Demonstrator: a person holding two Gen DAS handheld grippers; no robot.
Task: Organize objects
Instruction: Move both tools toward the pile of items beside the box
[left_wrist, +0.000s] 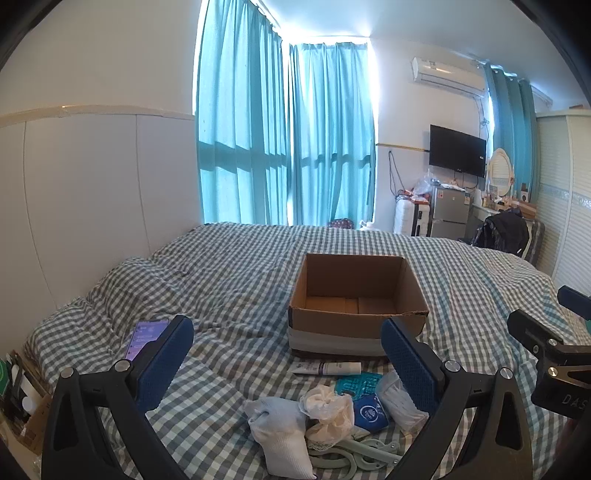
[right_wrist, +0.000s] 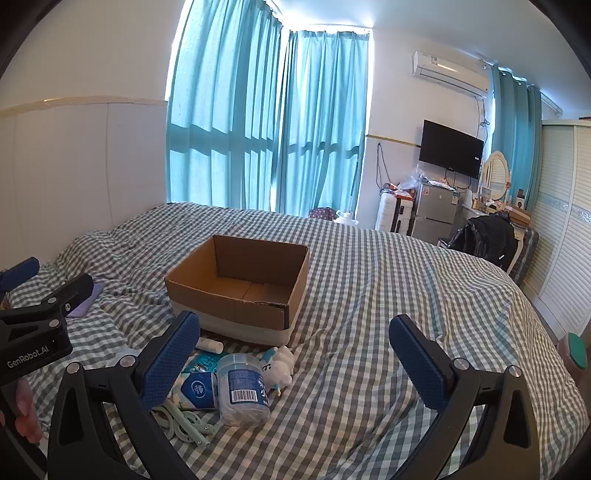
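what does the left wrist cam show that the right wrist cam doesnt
Only the left wrist view shows the lit phone and the white socks. Only the right wrist view shows the clear jar and the small toy. Both share the open cardboard box, the blue packet and both open grippers.

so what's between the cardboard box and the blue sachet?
In the left wrist view, a white tube and a teal blister pack lie between the cardboard box and blue sachet.
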